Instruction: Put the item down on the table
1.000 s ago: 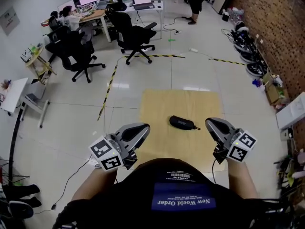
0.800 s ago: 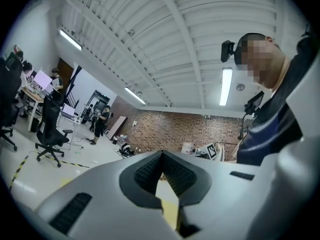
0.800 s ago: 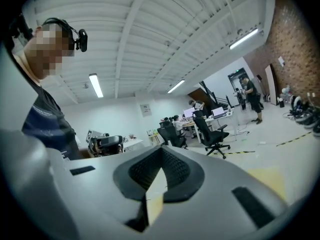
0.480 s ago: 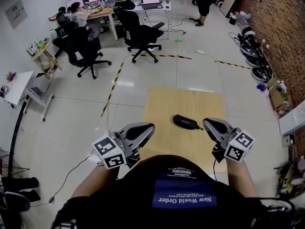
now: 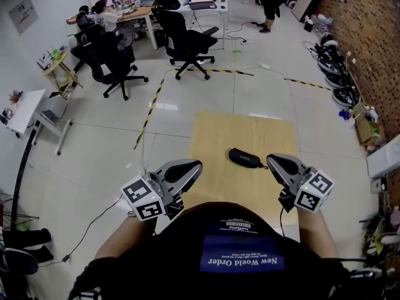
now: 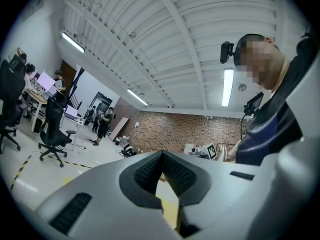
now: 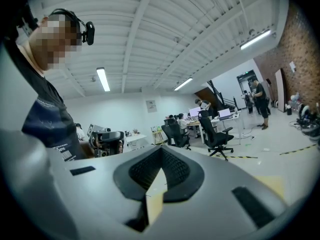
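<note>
Your left hand-held gripper (image 5: 189,167) is pressed together at the tips with nothing between them. Its own view shows two black ribbed pads (image 6: 147,171) meeting in a point inside a smooth grey shell. Your right hand-held gripper (image 5: 274,161) is closed and empty in the same way, its ribbed pads (image 7: 145,170) touching at the tip. You hold both close to your chest, well apart from each other, each with a white cube (image 5: 142,199) of black square markers at its back.

The case (image 5: 245,157) lies flat on the bench (image 5: 219,136), apart from both grippers and nearer your right one. It is a long, rounded black pod with a matte skin and a small pale mark on top. The bench top is a plain square of pale tan wood, bare but for the case.

Around it the floor (image 5: 100,149) is glossy pale tile, crossed by yellow-and-black tape (image 5: 150,108). Black wheeled chairs (image 5: 187,39) stand by desks (image 5: 206,2) with lit screens at the far end. A red brick wall (image 5: 369,17) runs along your right. Overhead is a white ribbed ceiling (image 6: 165,44) with a strip light (image 6: 227,86).
</note>
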